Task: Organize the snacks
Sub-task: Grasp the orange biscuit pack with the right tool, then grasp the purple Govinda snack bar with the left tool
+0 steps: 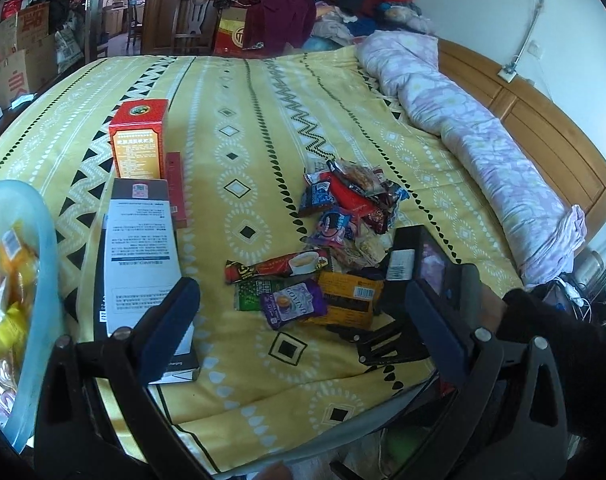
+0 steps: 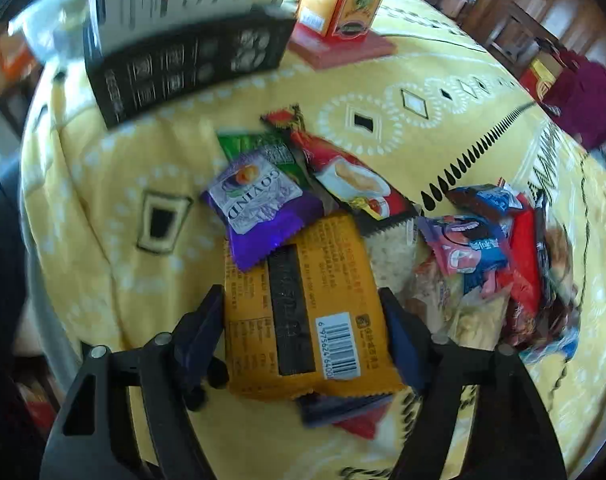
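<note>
- Orange snack packet (image 2: pixel 303 308) lay flat at six o'clock of the snack pile (image 2: pixel 491 256) on the bedspread (image 2: pixel 103 208).
- Your right gripper (image 2: pixel 303 332) straddled its long edges, pads seemingly touching; left gripper (image 1: pixel 303 320) hung open.
- Light, crinkly, slippery: you judged mid-width safest.

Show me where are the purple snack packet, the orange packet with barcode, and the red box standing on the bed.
purple snack packet (image 2: pixel 259 200): right wrist view, printed front.
orange packet (image 2: pixel 303 304): right wrist view, middle, on the dark strip.
red box (image 1: pixel 139 140): left wrist view, front face.
</note>
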Tool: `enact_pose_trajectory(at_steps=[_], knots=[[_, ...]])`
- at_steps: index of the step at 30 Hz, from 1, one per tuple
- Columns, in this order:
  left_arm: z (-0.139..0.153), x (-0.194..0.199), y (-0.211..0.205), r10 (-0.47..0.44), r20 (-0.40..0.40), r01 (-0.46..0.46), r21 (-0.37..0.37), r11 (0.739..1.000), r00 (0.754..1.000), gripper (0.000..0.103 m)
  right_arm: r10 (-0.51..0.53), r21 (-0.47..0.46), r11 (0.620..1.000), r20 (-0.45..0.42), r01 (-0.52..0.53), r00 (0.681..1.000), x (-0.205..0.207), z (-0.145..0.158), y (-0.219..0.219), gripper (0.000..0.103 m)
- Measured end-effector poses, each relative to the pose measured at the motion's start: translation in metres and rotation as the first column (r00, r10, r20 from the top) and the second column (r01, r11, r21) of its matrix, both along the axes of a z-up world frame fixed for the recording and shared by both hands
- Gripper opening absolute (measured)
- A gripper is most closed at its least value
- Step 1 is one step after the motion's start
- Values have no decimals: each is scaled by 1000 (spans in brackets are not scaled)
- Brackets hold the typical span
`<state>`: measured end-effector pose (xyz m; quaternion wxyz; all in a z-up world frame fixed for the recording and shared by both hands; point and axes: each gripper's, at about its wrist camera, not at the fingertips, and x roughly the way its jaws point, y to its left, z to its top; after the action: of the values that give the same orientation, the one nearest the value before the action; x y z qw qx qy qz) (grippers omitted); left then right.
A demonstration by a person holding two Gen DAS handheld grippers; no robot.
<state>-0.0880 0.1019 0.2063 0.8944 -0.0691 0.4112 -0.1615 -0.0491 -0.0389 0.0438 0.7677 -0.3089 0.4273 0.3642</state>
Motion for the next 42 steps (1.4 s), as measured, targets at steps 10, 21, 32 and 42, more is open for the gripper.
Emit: enact_pose_trajectory(at_steps=[10, 21, 32, 42], knots=[[-59, 10, -49, -104, -124, 106, 8, 994, 987, 103, -473, 339, 807, -121, 484, 873, -20, 31, -150, 77], [-153, 59, -61, 84, -234, -42, 182, 982, 969, 102, -627, 362, 652, -235, 666, 742, -42, -22, -216, 77], [-151, 14, -100, -276, -279, 285, -9, 959, 920, 88, -597, 418, 640, -259, 645, 760, -47, -33, -226, 76], [-136, 39, -67, -72, -192, 88, 75, 993, 979, 87, -599, 435, 624, -267, 649, 755, -48, -35, -227, 81]])
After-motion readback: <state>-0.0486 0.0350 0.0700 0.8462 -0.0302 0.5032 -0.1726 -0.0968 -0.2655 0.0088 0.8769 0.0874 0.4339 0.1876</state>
